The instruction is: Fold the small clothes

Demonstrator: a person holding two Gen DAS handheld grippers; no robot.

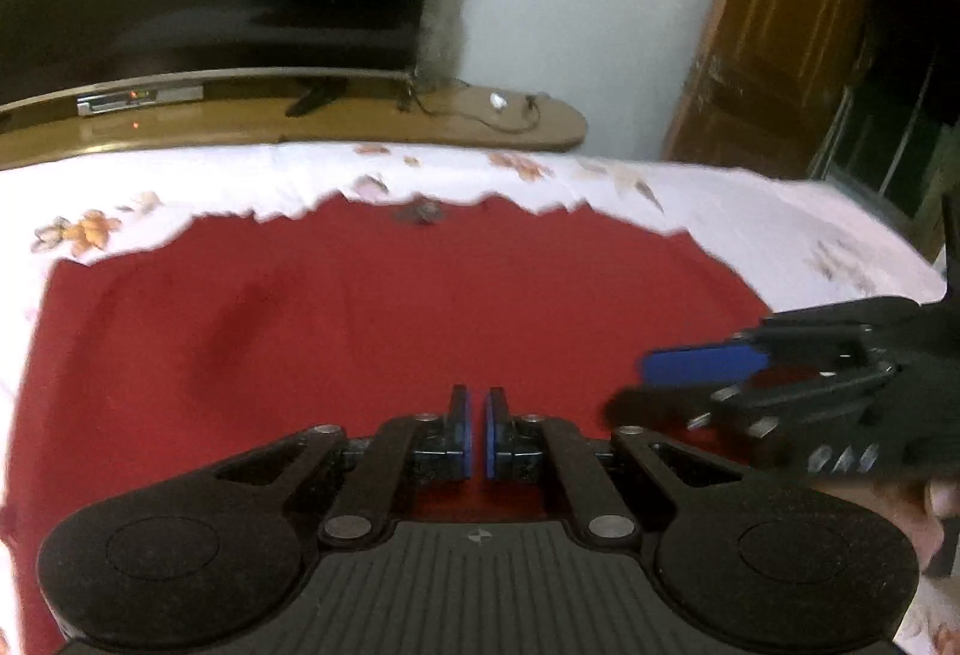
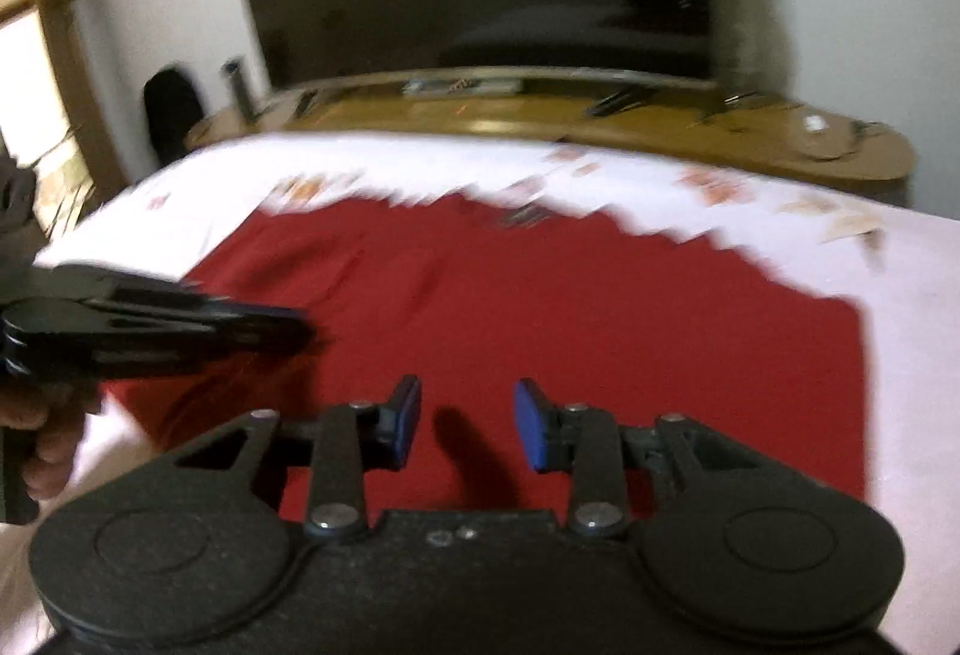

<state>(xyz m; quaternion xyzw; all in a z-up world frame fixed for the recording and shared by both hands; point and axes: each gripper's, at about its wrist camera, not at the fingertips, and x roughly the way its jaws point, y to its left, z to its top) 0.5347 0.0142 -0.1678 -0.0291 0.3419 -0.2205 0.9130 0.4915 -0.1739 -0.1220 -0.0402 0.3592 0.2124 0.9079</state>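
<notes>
The left gripper (image 1: 478, 430) is closed, pads nearly touching, with nothing visibly pinched. The right gripper (image 2: 467, 427) stands partly open and empty. Both hover over the near part of the red garment (image 1: 360, 325), which lies spread flat ahead of and beneath them on the floral bedsheet (image 1: 180, 181). Risk: the grippers sit close together, so a sideways move could make them collide. A closed left claw would push the cloth into wrinkles instead of gripping an edge.

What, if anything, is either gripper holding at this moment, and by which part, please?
The right gripper stands open over the red garment, holding nothing. The left gripper is shut; whether it pinches cloth cannot be told.
</notes>
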